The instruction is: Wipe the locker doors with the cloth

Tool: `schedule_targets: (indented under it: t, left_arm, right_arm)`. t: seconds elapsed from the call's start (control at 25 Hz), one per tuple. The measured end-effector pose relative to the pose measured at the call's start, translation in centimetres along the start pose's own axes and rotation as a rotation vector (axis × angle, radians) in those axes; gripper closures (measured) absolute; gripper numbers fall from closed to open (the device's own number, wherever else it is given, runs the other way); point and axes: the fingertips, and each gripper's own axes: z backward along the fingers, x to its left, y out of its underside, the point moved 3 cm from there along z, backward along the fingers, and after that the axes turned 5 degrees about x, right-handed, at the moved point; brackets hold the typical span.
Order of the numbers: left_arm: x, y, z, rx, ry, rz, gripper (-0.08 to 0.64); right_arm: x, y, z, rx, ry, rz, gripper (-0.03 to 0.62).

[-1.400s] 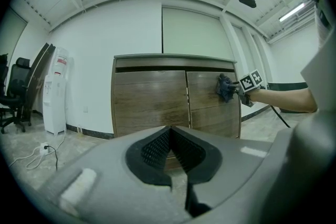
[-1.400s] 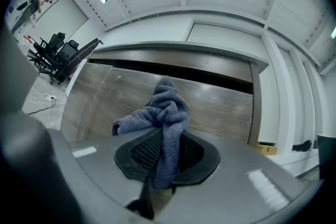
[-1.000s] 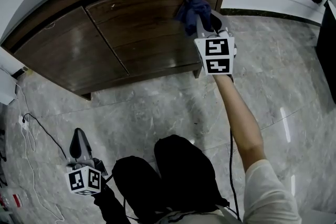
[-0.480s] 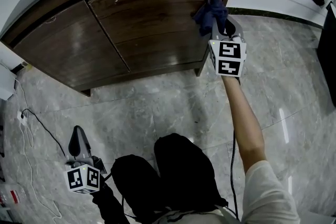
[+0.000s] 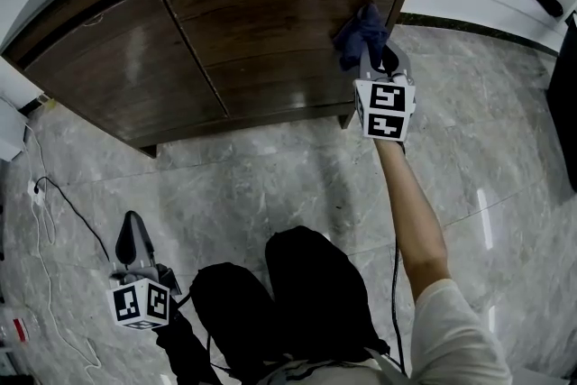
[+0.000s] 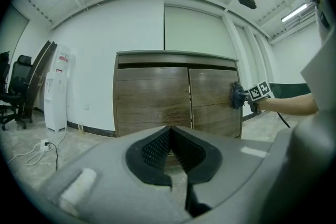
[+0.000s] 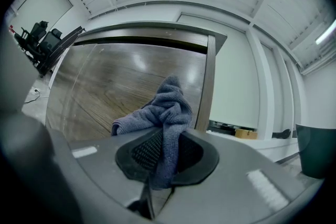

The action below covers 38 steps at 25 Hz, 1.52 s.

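Observation:
A brown wooden locker has a left door (image 5: 108, 68) and a right door (image 5: 270, 22). A blue-grey cloth (image 5: 361, 33) is pressed against the right door close to its right edge. My right gripper (image 5: 371, 59) is shut on it. The jaws have just been closing, with the cloth (image 7: 165, 107) bunched between the pads and spilling out in front. My left gripper (image 5: 135, 241) hangs low beside the person's leg, shut and holding nothing. In the left gripper view its pads (image 6: 157, 144) meet at the tips, and the cloth (image 6: 237, 96) shows far off on the right door (image 6: 210, 97).
Grey marble floor (image 5: 270, 185) lies in front of the locker. A white cable (image 5: 41, 221) trails on the floor at the left. A white water dispenser (image 6: 56, 86) and an office chair (image 6: 13, 86) stand left of the locker. The person's dark legs (image 5: 297, 284) are below.
The right gripper has carried the cloth to the right edge of the right door and then down along it. The left gripper has stayed where it was.

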Motion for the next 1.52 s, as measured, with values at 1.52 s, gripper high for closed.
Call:
schedule_targets:
  t: [1.52]
  left_arm:
    - [6.9, 2.9, 3.4, 0.006, -0.085, 0.096, 0.561]
  right_arm:
    - [24.0, -6.8, -1.4, -0.085, -0.318, 0.058, 0.545]
